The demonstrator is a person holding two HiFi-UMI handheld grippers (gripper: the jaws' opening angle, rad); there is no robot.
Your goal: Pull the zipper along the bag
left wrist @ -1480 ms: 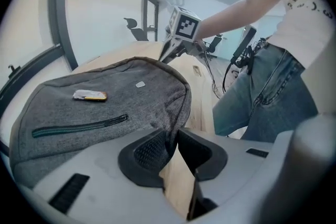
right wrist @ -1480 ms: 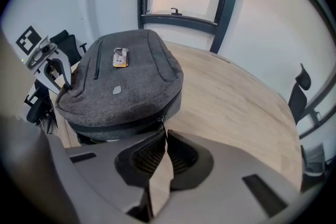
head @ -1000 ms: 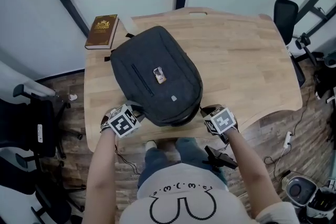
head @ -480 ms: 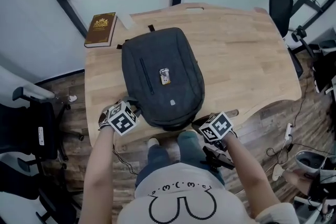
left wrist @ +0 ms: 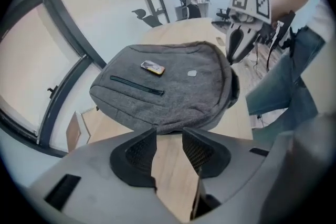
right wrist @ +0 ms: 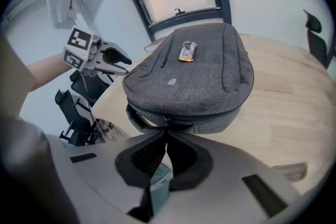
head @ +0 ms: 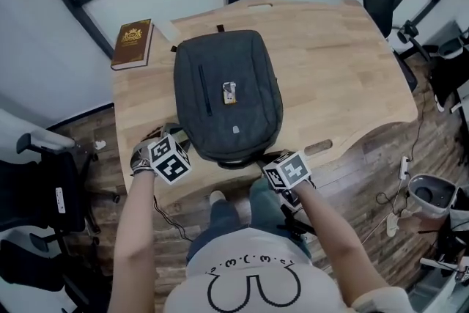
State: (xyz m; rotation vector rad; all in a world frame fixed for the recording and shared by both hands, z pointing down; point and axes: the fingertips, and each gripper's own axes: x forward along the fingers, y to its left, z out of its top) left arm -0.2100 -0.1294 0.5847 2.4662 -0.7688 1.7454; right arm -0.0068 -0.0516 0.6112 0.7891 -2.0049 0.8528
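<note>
Right tongs (right wrist: 167, 130) clench zipper (right wrist: 167, 119) on grey woven bag (right wrist: 194, 76); left tongs (left wrist: 168, 132) just opened, empty.

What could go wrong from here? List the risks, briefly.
1. The left gripper has just been opening, with only bare table between its jaws, so nothing steadies the backpack. A pull may drag the whole bag instead of running the zipper.
2. The backpack's near end lies at the table's front edge, so it could slide off.
3. The right gripper pinches the small zipper pull only at its tips, so it may slip out.
</note>
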